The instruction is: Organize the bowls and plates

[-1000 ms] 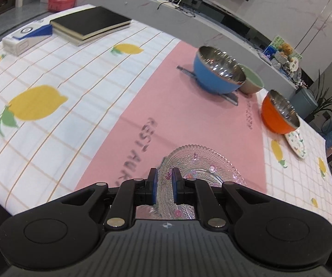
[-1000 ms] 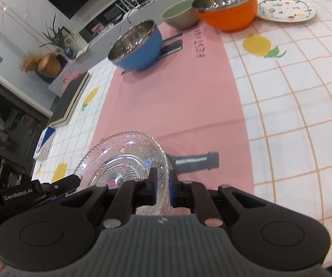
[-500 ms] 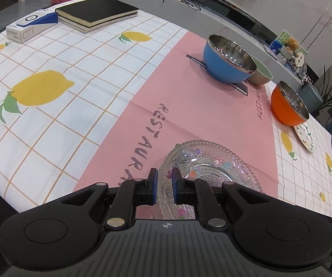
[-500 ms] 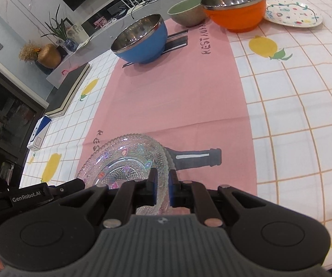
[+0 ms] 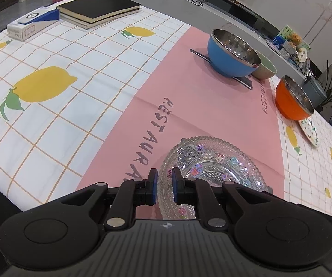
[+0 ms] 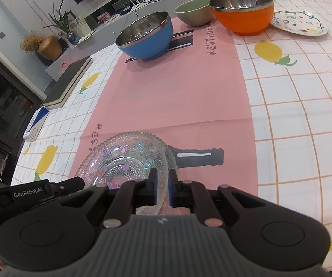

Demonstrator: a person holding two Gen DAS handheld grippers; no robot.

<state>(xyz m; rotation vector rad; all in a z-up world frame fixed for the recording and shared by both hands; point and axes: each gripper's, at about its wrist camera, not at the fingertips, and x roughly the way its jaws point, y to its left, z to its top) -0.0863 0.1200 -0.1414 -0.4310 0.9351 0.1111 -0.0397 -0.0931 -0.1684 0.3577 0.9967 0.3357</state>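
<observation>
A clear cut-glass plate (image 5: 212,161) (image 6: 124,159) with small coloured flowers lies nearly flat, low over the near end of the pink placemat (image 5: 189,106) (image 6: 177,92). I cannot tell whether it touches the mat. My left gripper (image 5: 164,177) is shut on the plate's left rim. On the opposite rim my right gripper (image 6: 161,181) is shut too. Part of the left gripper's body (image 6: 50,188) shows in the right wrist view. At the mat's far end stand a blue bowl (image 5: 230,57) (image 6: 145,37), a green bowl (image 5: 266,68) (image 6: 193,11) and an orange bowl (image 5: 292,99) (image 6: 242,11).
A small patterned plate (image 5: 310,132) (image 6: 299,20) lies beyond the orange bowl. Black books (image 5: 99,9) and a white-blue box (image 5: 32,23) sit at the far left of the lemon-print tablecloth. A grey counter runs behind the table.
The glass plate has tipped from a steeper tilt to nearly flat over the mat. Both grippers keep their hold on its rim.
</observation>
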